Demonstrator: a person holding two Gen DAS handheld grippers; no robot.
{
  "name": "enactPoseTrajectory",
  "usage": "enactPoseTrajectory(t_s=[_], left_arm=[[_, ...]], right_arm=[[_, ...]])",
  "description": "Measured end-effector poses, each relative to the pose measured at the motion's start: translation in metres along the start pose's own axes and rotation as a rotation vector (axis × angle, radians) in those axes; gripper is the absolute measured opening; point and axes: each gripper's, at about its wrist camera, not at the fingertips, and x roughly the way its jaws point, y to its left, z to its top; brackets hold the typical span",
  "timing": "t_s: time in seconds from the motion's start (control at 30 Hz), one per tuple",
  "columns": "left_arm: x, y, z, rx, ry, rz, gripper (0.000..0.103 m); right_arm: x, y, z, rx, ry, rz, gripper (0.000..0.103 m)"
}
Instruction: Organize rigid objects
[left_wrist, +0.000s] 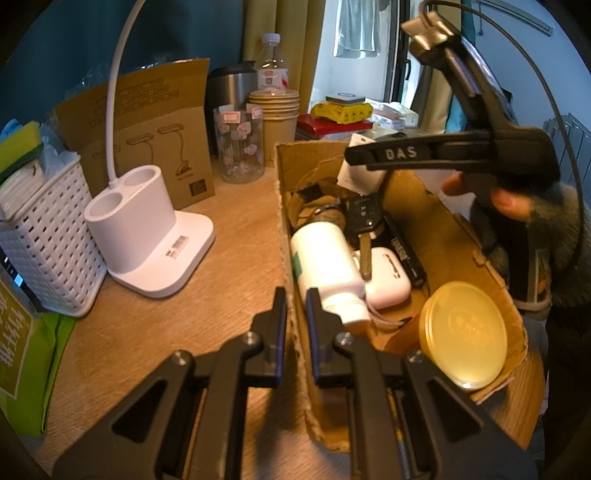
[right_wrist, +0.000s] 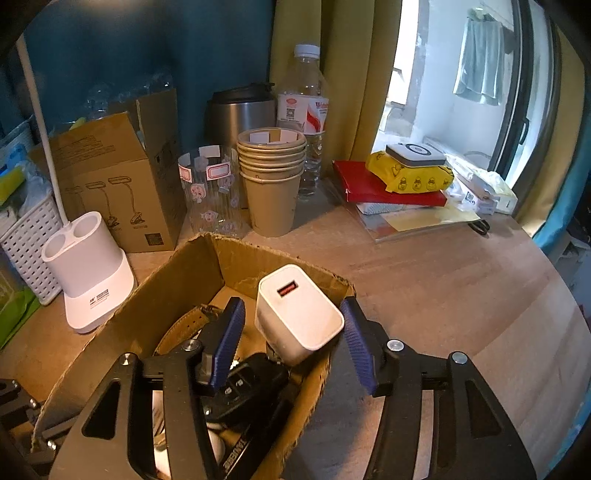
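Observation:
An open cardboard box (left_wrist: 443, 229) on the wooden table holds a white bottle (left_wrist: 325, 258), a car key (left_wrist: 364, 221), a white earbud case (left_wrist: 388, 280), a black bar-shaped item (left_wrist: 406, 254) and a yellow round tin (left_wrist: 465, 332). My left gripper (left_wrist: 297, 306) is shut on the box's left wall. Over the far end of the box (right_wrist: 184, 273), my right gripper (right_wrist: 291, 302) stands open. A white USB charger (right_wrist: 299, 314) sits tilted between its blue pads (right_wrist: 229, 339), with a gap on the left side. The left wrist view shows that gripper's finger (left_wrist: 399, 153) and a gloved hand (left_wrist: 517, 203).
Left of the box stand a white lamp base (left_wrist: 147, 236), a white basket (left_wrist: 40, 236) and a brown carton (left_wrist: 155, 122). Behind it are a patterned glass (right_wrist: 210, 188), stacked paper cups (right_wrist: 271, 177), a water bottle (right_wrist: 306, 110) and a steel mug (right_wrist: 236, 114). Books (right_wrist: 388, 188) lie far right.

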Motion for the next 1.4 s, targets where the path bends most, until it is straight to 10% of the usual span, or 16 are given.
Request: enactPoseTrajectory(t_s=[0.5, 1.4], left_arm=[[0.000, 0.000, 0.000, 0.000, 0.000, 0.000, 0.011], [0.000, 0.001, 0.000, 0.001, -0.001, 0.001, 0.011]], right_arm=[[-0.016, 0.029, -0.011, -0.076, -0.016, 0.084, 0.057], [-0.084, 0.003, -0.032, 0.061, -0.132, -0.081, 0.066]])
